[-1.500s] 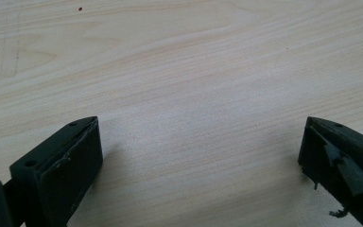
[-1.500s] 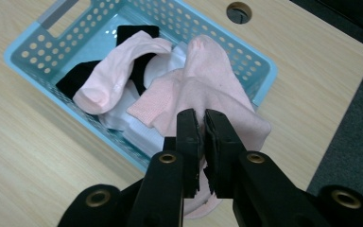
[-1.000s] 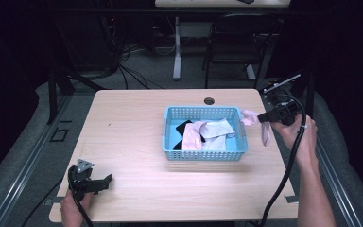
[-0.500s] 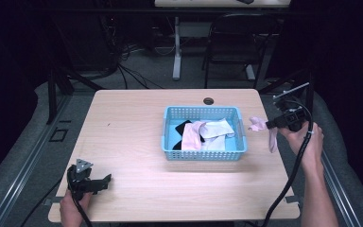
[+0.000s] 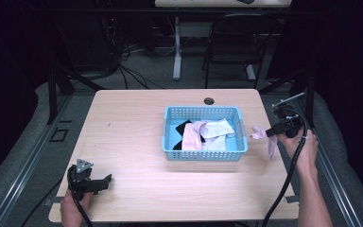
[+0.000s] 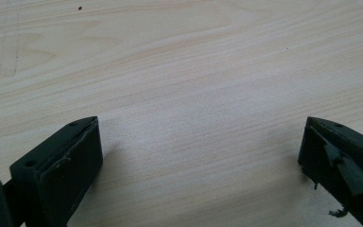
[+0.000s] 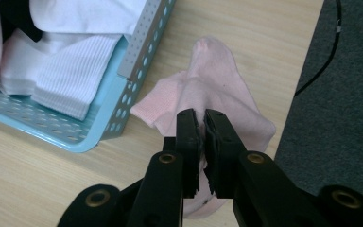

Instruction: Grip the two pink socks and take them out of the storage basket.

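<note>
The right gripper (image 7: 202,124) is clamped on a pale pink sock (image 7: 208,94), its two black jaws pressed together with a fold of the fabric pinched between them. The sock hangs from the jaws just beside the right wall of the light blue basket (image 5: 238,124), over the bare strip of worktop (image 5: 137,118) near its right edge, with one end drooping below the gripper. Inside the basket lie more clothes: a white ribbed sock (image 7: 71,71), another pink piece (image 5: 192,137) and something black (image 5: 182,127). Judging by this, one sock is out and not yet laid down, while several pieces remain to be taken from the basket. The right hand (image 5: 302,149) holds its gripper low beside the basket, pointing toward it, forearm coming in from the bottom right. The left gripper (image 5: 90,182) rests at the near left corner of the worktop, jaws wide apart over bare wood, holding nothing.
</note>
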